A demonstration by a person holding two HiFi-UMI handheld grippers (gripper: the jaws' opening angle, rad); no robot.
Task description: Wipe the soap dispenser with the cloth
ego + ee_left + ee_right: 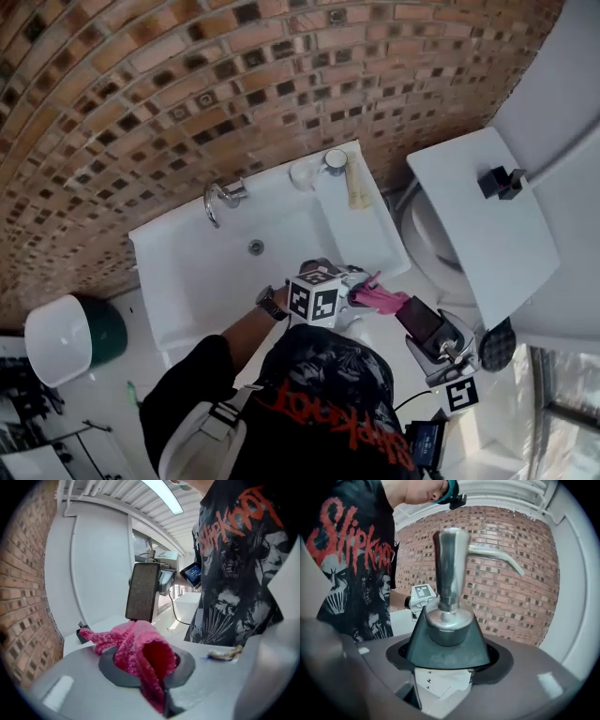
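Observation:
A pink cloth (pixel 382 301) hangs bunched from my left gripper (pixel 361 295), which is shut on it just right of the sink's front corner. In the left gripper view the cloth (pixel 140 651) fills the jaws, and the dark soap dispenser (pixel 142 592) stands just behind it. My right gripper (pixel 433 342) is shut on the dispenser (pixel 420 321) to the right of the cloth. The cloth's end reaches the dispenser's side; contact I cannot tell. In the right gripper view the dispenser (pixel 450 620) stands upright in the jaws, its chrome pump (pixel 451 564) pointing right.
A white sink (pixel 187 281) with a chrome tap (pixel 220 199) lies ahead against the brick wall, a cup (pixel 335 161) on its back right corner. A toilet with a raised lid (pixel 487 225) stands at the right. A white bin (pixel 58 337) sits at the left.

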